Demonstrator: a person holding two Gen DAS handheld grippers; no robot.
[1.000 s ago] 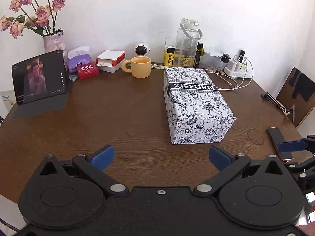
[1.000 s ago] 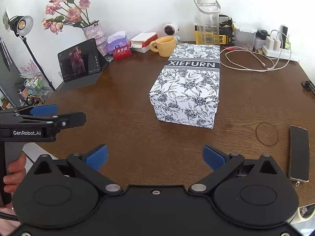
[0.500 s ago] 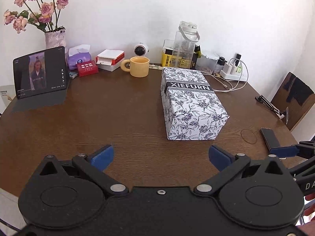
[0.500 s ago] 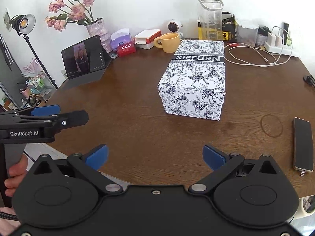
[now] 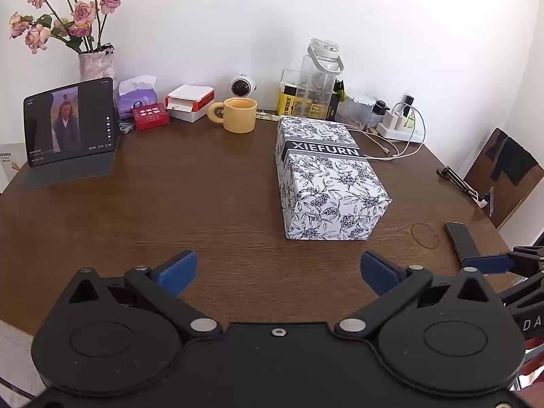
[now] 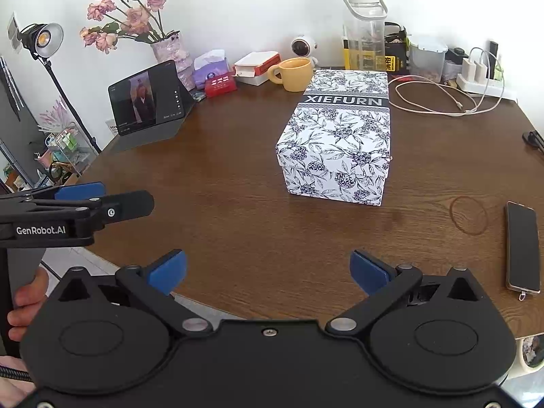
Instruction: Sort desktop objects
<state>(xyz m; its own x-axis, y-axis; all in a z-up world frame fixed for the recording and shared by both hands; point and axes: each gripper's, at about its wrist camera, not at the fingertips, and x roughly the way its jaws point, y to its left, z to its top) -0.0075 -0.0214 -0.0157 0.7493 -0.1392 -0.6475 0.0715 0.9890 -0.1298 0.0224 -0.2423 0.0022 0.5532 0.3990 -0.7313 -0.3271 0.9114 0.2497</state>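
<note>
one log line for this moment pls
left hand-held gripper: open, empty | right hand-held gripper: open, empty | floral box: untouched on table

On the table (image 5: 204, 204), the patterned box (image 5: 326, 183) stands right of centre, its far end near the mug (image 5: 238, 115). Along the far edge, left to right, sit the vase (image 5: 97, 66), the tissue pack (image 5: 136, 97), the water bottle (image 5: 318, 78) and the power strip (image 5: 397, 127). The tablet (image 5: 69, 120) stands propped at far left. Right of the box lie a rubber band (image 6: 468, 215) and, beyond it, a phone (image 6: 523, 246).
</note>
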